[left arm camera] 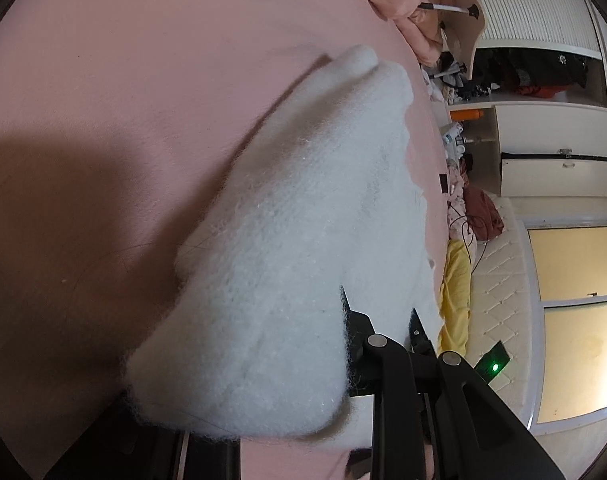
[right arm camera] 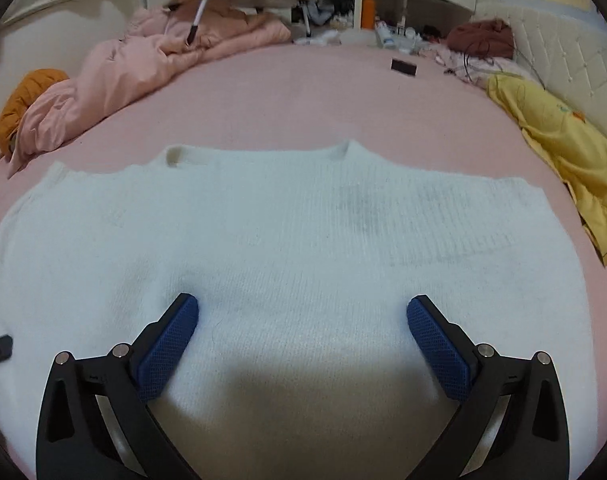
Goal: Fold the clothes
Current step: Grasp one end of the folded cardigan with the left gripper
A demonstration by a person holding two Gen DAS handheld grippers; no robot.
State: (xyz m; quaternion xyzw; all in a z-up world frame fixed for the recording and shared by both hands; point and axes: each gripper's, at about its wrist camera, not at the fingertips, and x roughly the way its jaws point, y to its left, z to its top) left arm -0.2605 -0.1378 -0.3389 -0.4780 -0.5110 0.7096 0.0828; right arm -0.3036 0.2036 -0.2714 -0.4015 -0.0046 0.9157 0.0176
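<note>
White knit sweater [right arm camera: 287,240]: spread flat mid-bed on the pink sheet [right arm camera: 343,100], long axis crosswise to the right gripper [right arm camera: 302,312], which hovers released above its near hem. Left gripper [left arm camera: 377,312]: clenched, apparently on a raised sweater fold at the side edge.

White ribbed sweater [right arm camera: 287,248], pink bedsheet [right arm camera: 303,100], blue mesh-textured pads [right arm camera: 439,350]
</note>
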